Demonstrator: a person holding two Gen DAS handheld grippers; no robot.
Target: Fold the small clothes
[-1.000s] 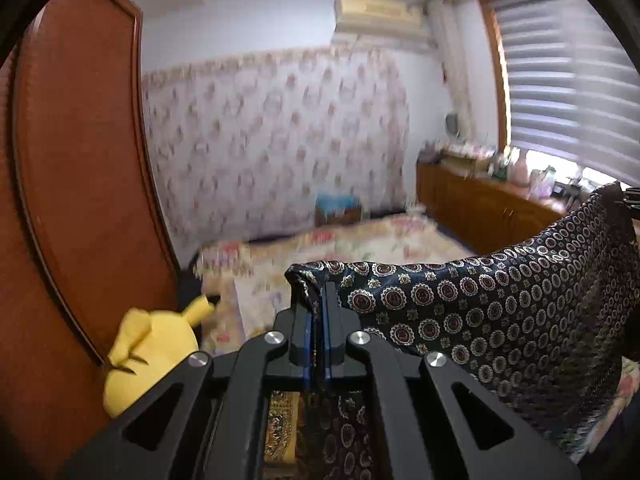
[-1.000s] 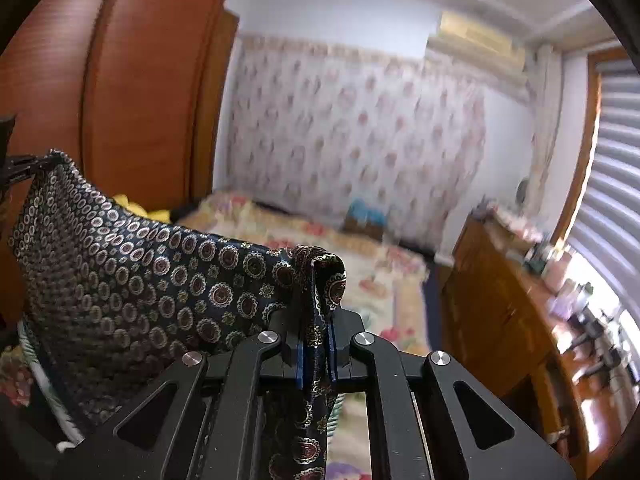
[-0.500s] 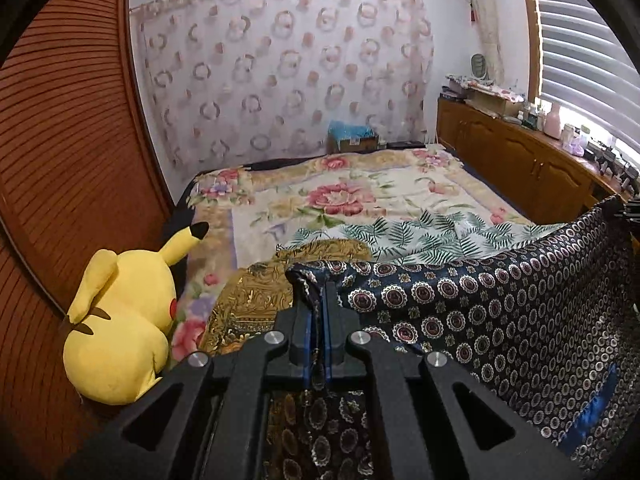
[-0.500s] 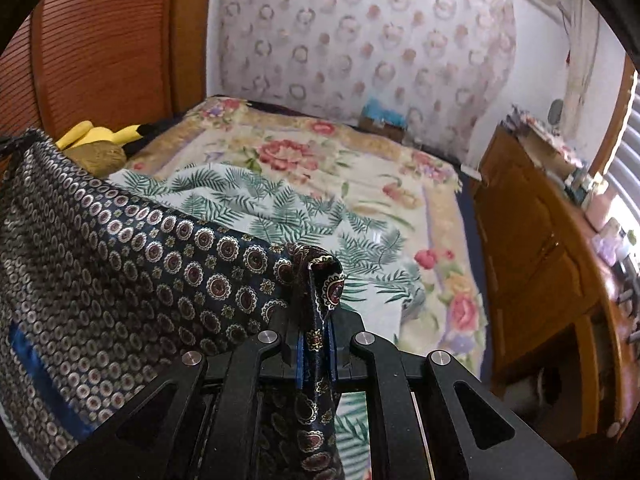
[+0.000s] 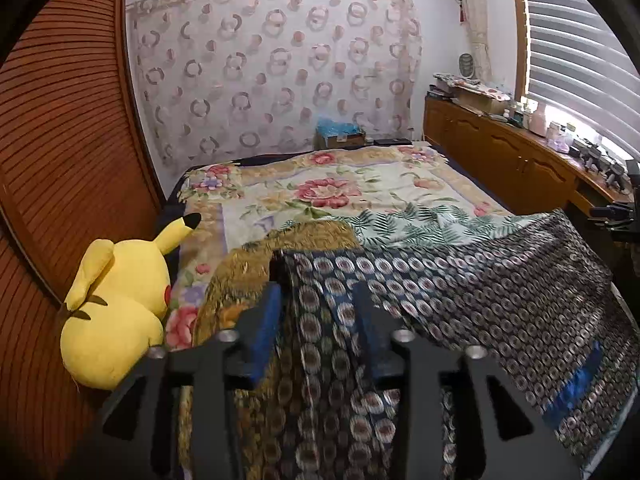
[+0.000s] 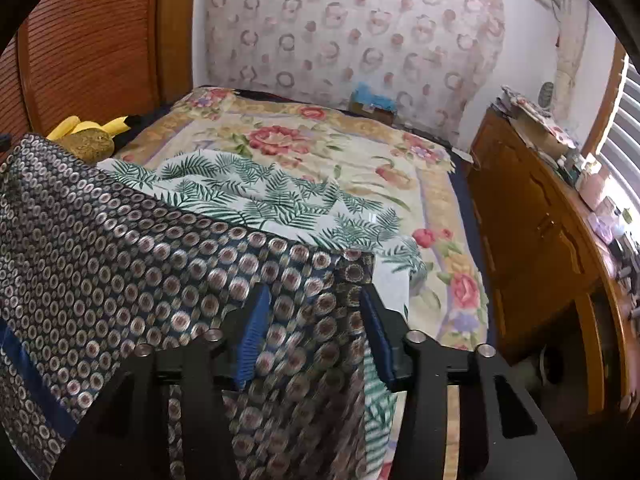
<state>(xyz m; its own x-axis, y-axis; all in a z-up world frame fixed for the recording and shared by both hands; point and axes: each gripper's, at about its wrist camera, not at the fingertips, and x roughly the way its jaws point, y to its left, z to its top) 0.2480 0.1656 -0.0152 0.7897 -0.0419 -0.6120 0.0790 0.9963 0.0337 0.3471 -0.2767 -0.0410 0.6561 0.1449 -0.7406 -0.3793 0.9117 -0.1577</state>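
yellow plush (image 5: 116, 312) lower left, left wrist view | left gripper (image 5: 316, 316) jaws wide, dark patterned cloth (image 5: 480, 300) draped loose between them, lower centre | cloth spreads right over bed (image 5: 360, 184) | right gripper (image 6: 314, 320) jaws wide, cloth corner slack between | wooden cabinet (image 6: 532, 240) right edge

Yellow plush toy (image 5: 116, 312) is lying at the left wrist tongs' left, against the slatted wooden wardrobe (image 5: 60, 152). Floral bedspread (image 5: 320, 196) is stretching ahead of both tongs toward the ring-patterned curtain (image 5: 276, 64). Wooden sideboard (image 6: 532, 216) is running along the right wrist tongs' right, with clutter sitting on top. Slatted blinds (image 5: 572, 36) are hanging above it. Box with blue contents (image 6: 374, 102) is sitting far ahead.
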